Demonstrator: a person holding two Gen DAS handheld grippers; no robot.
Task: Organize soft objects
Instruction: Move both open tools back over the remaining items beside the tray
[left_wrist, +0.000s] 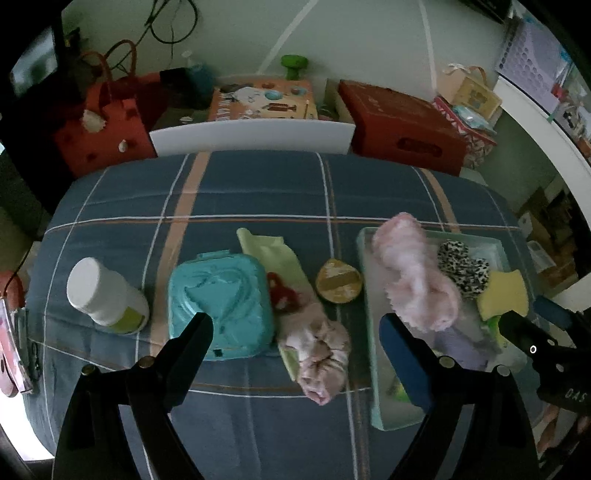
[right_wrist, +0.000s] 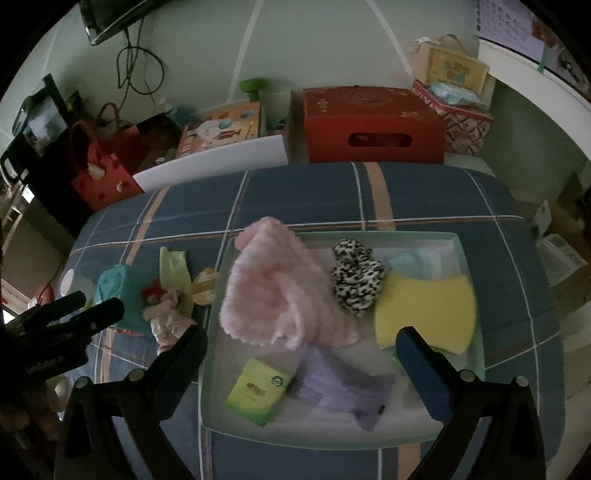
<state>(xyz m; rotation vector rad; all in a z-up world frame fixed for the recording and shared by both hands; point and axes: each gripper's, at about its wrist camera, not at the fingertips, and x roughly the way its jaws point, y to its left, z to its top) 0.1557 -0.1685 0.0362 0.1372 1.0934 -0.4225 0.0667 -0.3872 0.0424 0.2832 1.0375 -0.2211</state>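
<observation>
Left gripper (left_wrist: 299, 336): jaws spread, empty. Right gripper (right_wrist: 301, 345): jaws spread, empty, above tray (right_wrist: 376, 236). In tray: pink fluffy cloth (right_wrist: 273, 295), leopard scrunchie (right_wrist: 356, 277), yellow sponge (right_wrist: 424, 310). Left of tray: teal wipes pack (left_wrist: 219, 299).

White letters "DAS" stand on the right tongs (left_wrist: 517, 325).

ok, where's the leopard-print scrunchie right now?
In the tray, toward its far side: the leopard-print scrunchie sits between the pink fluffy cloth and the yellow sponge, touching both in the right wrist view.
</observation>
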